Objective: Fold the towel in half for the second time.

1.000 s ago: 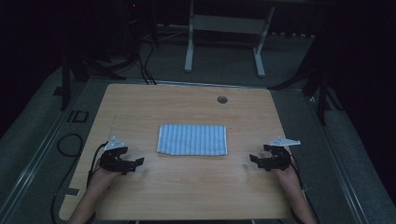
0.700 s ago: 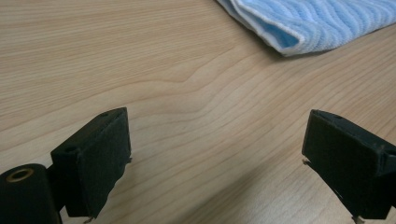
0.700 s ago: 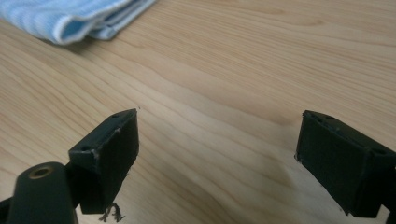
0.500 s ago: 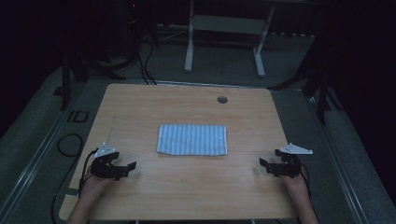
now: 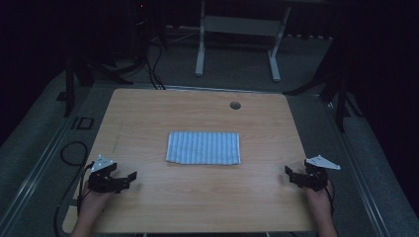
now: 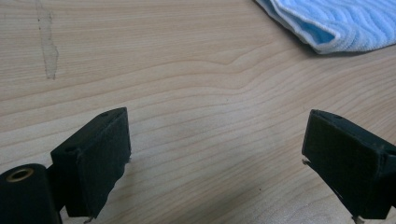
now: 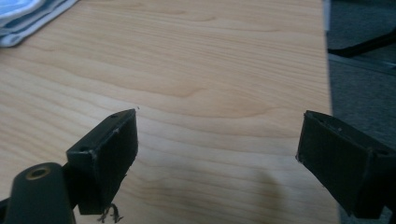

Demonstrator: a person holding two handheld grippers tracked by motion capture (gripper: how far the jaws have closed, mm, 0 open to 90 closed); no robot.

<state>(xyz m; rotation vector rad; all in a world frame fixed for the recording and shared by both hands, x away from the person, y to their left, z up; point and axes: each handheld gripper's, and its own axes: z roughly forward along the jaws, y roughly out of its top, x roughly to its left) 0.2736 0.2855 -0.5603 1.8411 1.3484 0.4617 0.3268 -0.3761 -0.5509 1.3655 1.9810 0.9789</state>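
A folded blue-and-white striped cloth lies flat in the middle of the wooden table. My left gripper rests low near the table's front left corner, open, with bare wood between its jaws. A corner of the cloth shows at the top right of the left gripper view. My right gripper sits near the front right edge, open and holding nothing. The cloth's edge appears at the top left of the right gripper view.
A round cable hole is set in the table's far side. A white desk frame stands on the grey floor beyond. Cables lie on the floor at the left. The table's right edge is close to my right gripper.
Both grippers have pulled back from the cloth toward the front corners of the table, the left one outward to the left, the right one outward to the right. The cloth has not moved.
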